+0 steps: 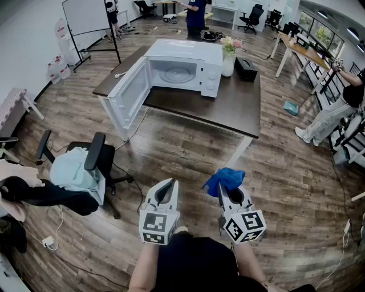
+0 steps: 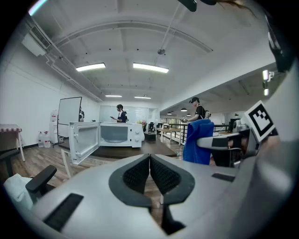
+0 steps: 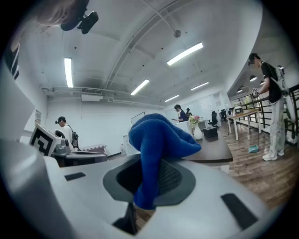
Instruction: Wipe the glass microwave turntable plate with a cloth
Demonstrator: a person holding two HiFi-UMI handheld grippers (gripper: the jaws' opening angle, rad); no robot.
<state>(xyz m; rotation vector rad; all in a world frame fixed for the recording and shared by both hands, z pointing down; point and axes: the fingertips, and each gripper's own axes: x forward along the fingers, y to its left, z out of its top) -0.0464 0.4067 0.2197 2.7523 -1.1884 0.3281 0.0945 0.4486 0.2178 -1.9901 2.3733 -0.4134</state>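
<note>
Your left tongs (image 2: 150, 158) are clenched on nothing; your right tongs (image 3: 150, 168) grip the blue cloth (image 3: 156, 137); the glass plate (image 1: 178, 73) sits inside the open microwave (image 1: 210, 71) on the dark surface (image 1: 239, 105), well apart from both.

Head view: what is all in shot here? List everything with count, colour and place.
white microwave: one, door open, on the table
glass turntable plate: one, clear, inside the microwave
dark brown table: one, room centre
white vase of flowers: one, right of the microwave
black box: one, beside the vase
black office chair: one, left, on the floor
light blue garment: one, on the chair
whiteboard: one, white, far left
bystanders: three, at the far and right edges
blue cloth: one, in the right gripper
left gripper: grey, shut, empty
right gripper: grey, shut on the cloth
</note>
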